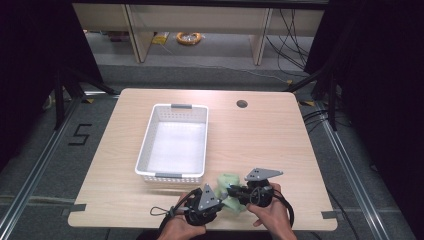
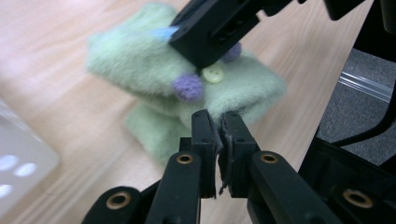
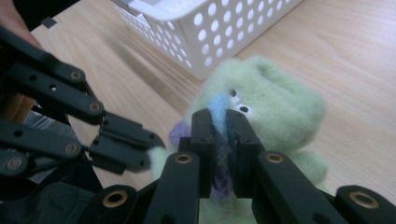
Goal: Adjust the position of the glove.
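The white basket (image 1: pixel 172 142) blocks the left-centre of the worktop (image 1: pixel 260 140). The right half and far edge lie bare, giving open passage. At the near edge both grippers crowd the green plush toy (image 1: pixel 229 181), just beside the basket's near wall.

Left gripper (image 2: pixel 217 122) fingers pinching green plush toy (image 2: pixel 140 60) edge, right gripper (image 2: pixel 212 28) above, wooden table (image 2: pixel 46 107)
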`<state>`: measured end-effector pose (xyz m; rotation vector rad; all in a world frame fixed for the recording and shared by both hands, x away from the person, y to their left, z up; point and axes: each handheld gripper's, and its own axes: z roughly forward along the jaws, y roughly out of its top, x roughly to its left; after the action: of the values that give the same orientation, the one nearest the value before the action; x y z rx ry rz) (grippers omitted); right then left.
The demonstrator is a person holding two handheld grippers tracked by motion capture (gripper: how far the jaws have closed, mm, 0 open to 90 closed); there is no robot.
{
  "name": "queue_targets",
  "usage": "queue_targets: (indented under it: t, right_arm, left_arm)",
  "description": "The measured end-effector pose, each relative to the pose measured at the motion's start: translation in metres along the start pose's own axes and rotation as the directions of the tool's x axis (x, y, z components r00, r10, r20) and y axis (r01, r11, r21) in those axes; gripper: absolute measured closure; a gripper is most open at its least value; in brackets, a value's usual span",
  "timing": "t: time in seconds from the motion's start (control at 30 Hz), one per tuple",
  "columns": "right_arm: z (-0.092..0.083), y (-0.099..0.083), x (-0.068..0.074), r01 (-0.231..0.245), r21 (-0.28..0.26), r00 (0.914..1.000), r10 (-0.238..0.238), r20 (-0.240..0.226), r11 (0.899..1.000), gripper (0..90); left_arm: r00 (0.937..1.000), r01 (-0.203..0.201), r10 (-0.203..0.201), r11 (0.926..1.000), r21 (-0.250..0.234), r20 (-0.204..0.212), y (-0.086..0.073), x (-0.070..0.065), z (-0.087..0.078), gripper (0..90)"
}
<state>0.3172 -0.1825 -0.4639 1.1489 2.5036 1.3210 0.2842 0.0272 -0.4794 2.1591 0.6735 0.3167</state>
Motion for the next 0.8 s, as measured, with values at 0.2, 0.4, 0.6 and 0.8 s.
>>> queue_targets:
  t: [0.2,0.4,0.6,0.8]
  right_arm:
    - [-0.01,-0.008,0.009,-0.037,-0.01,0.9992,0.036,-0.014,0.999,83.8]
    - [-0.009,-0.017,0.014,-0.046,-0.009,0.9989,0.046,-0.015,0.999,83.6]
    - [0.001,-0.026,0.008,-0.079,0.041,0.9963,0.08,-0.03,0.996,77.0]
    - [-0.034,-0.013,-0.009,0.021,0.015,0.9998,-0.021,0.0,1.0,70.8]
  left_arm:
    - [1.0,-0.006,0.006,0.9999,-0.011,0.006,-0.001,0.012,-0.005,85.3]
    - [0.9997,-0.023,0.023,0.9997,0.004,-0.004,-0.003,0.016,0.0,85.4]
    - [0.9995,-0.033,0.033,0.999,0.03,-0.002,-0.007,0.023,0.004,85.1]
    - [0.9998,-0.022,0.022,0.9993,0.03,0.002,-0.007,0.027,0.001,84.5]
